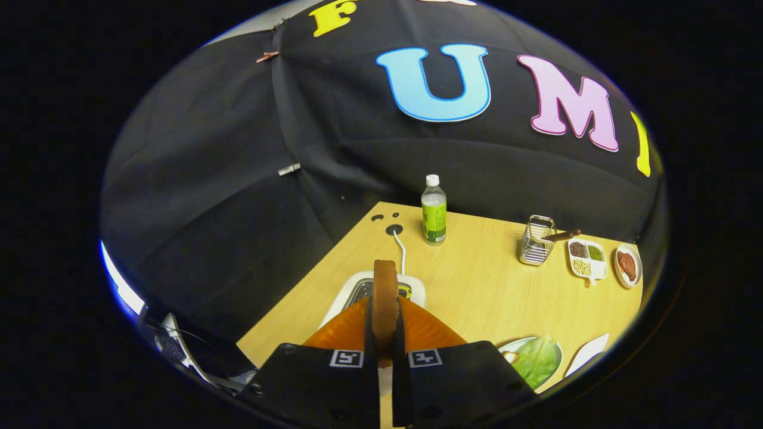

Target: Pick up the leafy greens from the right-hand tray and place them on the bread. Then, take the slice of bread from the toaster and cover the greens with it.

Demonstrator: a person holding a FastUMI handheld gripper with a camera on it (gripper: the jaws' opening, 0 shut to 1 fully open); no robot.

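Jaws closed on the bread slice [385, 298], held edge-on and upright between the two fingers, w/ the gripper [385, 342] just above the toaster [411, 287]. Slice looks clear of the slot, though its lower edge is hidden behind the fingers, so can't be sure. Leafy greens [536, 359] already lie on the near plate [511, 345] to the right of the gripper; the bread under them is mostly covered, a bit shows at the left rim.

Risks: slice is pinched on a narrow band near its bottom, so it could pivot or slip if swung fast. If its lower edge isn't free, a sideways move would drag the toaster by its slot. Dropping it tilted could push the greens off.

Room: open tabletop [477, 286] between toaster and plate, straight path right and near. Cord [402, 250] runs far from the toaster to a grommet; bottle [434, 210] beyond, well apart. Wire basket [536, 241], sectioned dish [587, 259] and small plate [628, 265] sit far right, out of the way. Tabletop's near-right edge is close to the plate.
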